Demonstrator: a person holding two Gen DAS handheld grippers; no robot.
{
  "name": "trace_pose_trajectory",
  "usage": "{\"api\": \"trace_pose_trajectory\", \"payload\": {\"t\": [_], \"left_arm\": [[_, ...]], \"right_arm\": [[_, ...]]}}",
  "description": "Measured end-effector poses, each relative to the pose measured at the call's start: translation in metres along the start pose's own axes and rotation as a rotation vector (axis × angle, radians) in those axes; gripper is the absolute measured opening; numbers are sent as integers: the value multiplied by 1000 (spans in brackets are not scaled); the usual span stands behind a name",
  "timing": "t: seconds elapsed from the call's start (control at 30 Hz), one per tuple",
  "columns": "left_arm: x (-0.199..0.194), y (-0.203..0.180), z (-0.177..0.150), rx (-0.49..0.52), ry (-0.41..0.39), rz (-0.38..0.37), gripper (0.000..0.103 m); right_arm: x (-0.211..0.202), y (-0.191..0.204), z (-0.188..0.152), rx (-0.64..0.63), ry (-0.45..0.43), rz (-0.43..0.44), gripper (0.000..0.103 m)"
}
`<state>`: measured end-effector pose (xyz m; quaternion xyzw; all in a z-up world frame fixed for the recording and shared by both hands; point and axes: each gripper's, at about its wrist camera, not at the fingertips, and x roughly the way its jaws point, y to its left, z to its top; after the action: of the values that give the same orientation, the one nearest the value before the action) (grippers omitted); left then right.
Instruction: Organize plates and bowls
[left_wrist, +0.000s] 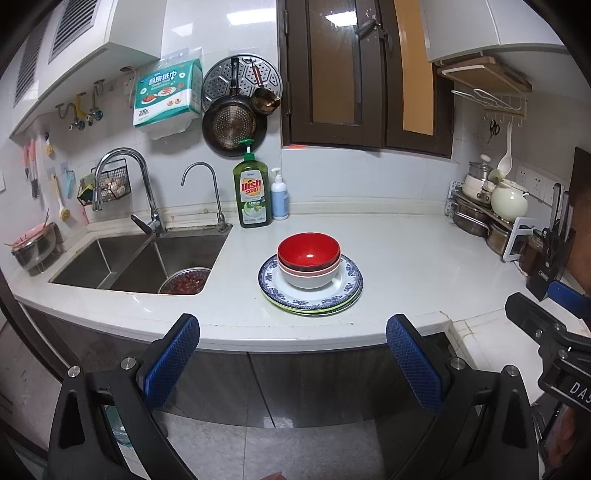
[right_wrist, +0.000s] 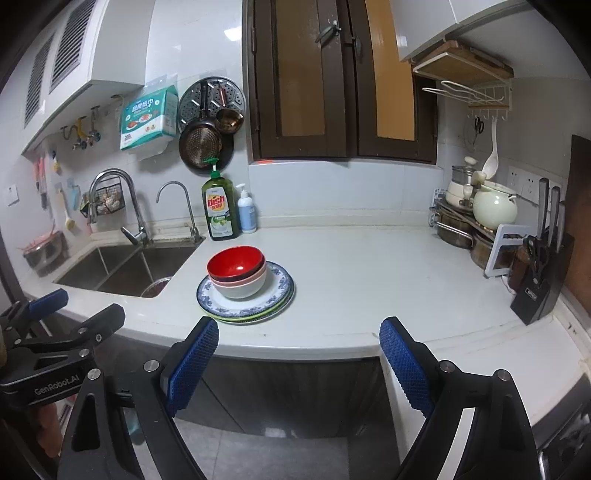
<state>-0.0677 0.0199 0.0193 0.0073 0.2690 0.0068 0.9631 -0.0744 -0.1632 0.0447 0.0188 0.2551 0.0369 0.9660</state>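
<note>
A red bowl (left_wrist: 308, 251) sits nested on a pink bowl and a white bowl (left_wrist: 309, 279), on a stack of plates topped by a blue-patterned plate (left_wrist: 343, 291), in the middle of the white counter (left_wrist: 406, 258). The same stack shows in the right wrist view, with the red bowl (right_wrist: 236, 263) and the plate (right_wrist: 275, 291). My left gripper (left_wrist: 293, 334) is open and empty, in front of the counter edge. My right gripper (right_wrist: 298, 338) is open and empty, also short of the counter. Each gripper shows at the edge of the other's view, the right one (left_wrist: 546, 314) and the left one (right_wrist: 77, 314).
A double sink (left_wrist: 140, 262) with a bowl of red beans (left_wrist: 186, 282) is at the left. Dish soap (left_wrist: 252, 192) and a pump bottle (left_wrist: 279, 195) stand behind the stack. Pots on a rack (left_wrist: 487, 206) and a knife block (left_wrist: 550, 254) are at the right.
</note>
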Motion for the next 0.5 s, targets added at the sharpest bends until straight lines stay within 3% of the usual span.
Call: {"api": "trace_pose_trajectory", "payload": {"t": [0.5], "left_arm": [[-14,3,4,21,-41,-3,103]], "right_arm": [[-11,3,-2,14,-19,14,90]]}}
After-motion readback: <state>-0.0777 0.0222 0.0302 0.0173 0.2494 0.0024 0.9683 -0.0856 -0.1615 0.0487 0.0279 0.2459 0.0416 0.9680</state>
